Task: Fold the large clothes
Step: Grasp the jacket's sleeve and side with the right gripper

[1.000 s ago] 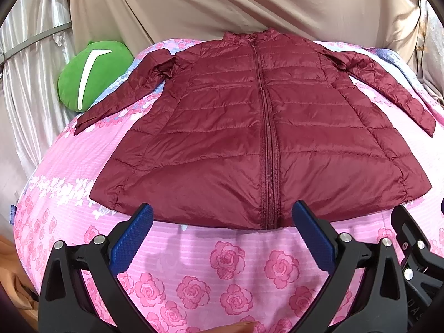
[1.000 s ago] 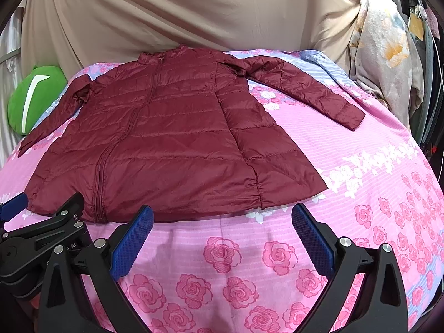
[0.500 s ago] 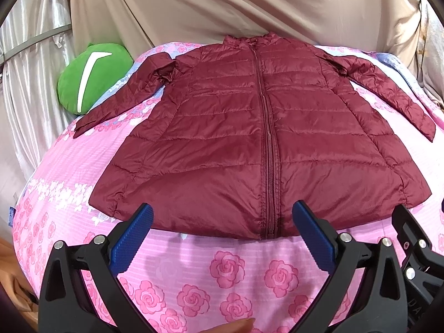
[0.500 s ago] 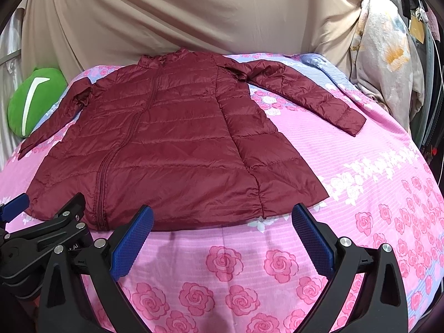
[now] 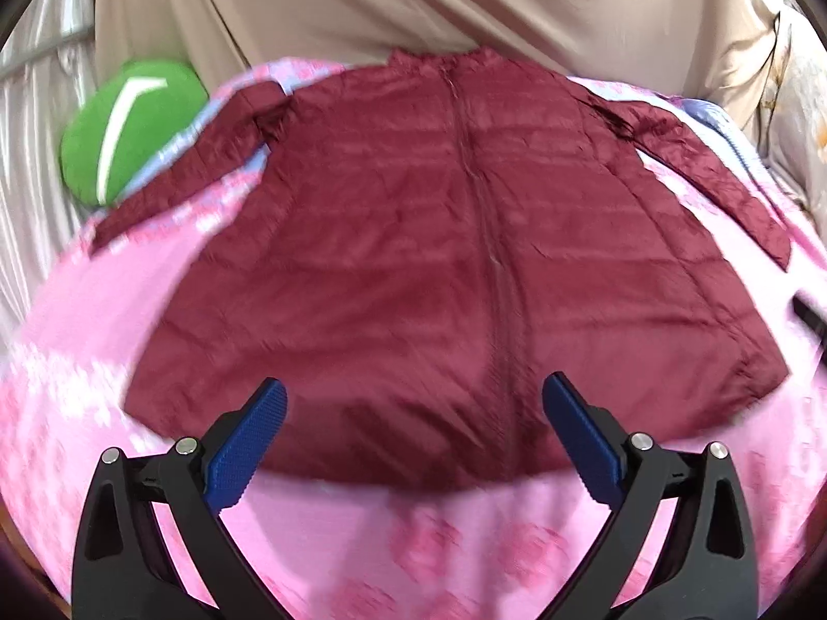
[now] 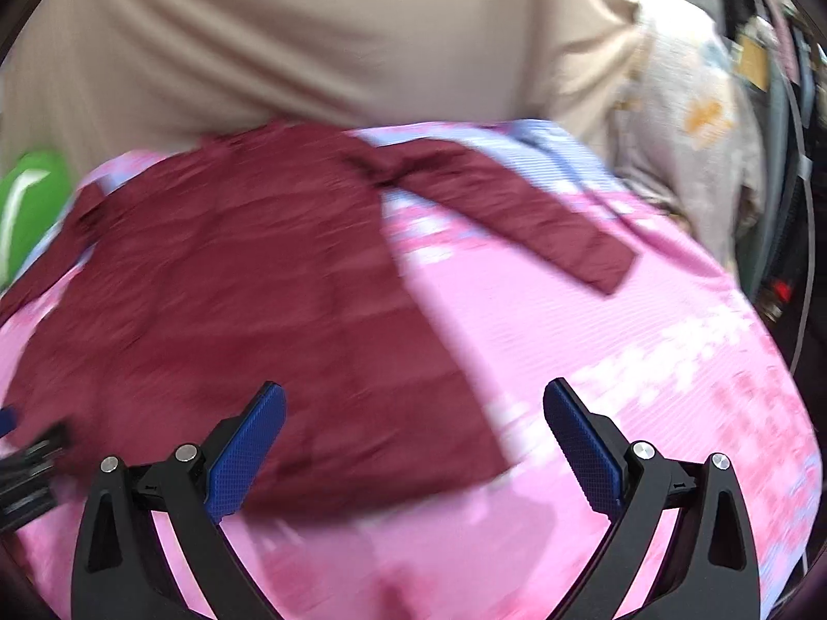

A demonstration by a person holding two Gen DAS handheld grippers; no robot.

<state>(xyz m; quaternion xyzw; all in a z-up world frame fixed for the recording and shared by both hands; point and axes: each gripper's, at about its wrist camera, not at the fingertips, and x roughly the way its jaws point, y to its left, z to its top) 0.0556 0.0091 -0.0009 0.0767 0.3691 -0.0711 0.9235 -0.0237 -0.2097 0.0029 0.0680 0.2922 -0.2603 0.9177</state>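
Left wrist cam: sat low over near edge of the bed (image 5: 362, 558), facing fwd toward the far edge and beige backdrop (image 5: 413, 0); jacket (image 5: 439, 258) hem lay close under the left gripper (image 5: 413, 434). Right wrist cam: same low, near-edge position but nearer the bed's right edge, facing fwd; right gripper (image 6: 413, 439) framed the hem corner. Both views blurred. Shared: jacket, its right sleeve (image 6: 517, 206), green cushion (image 5: 129, 124), backdrop.
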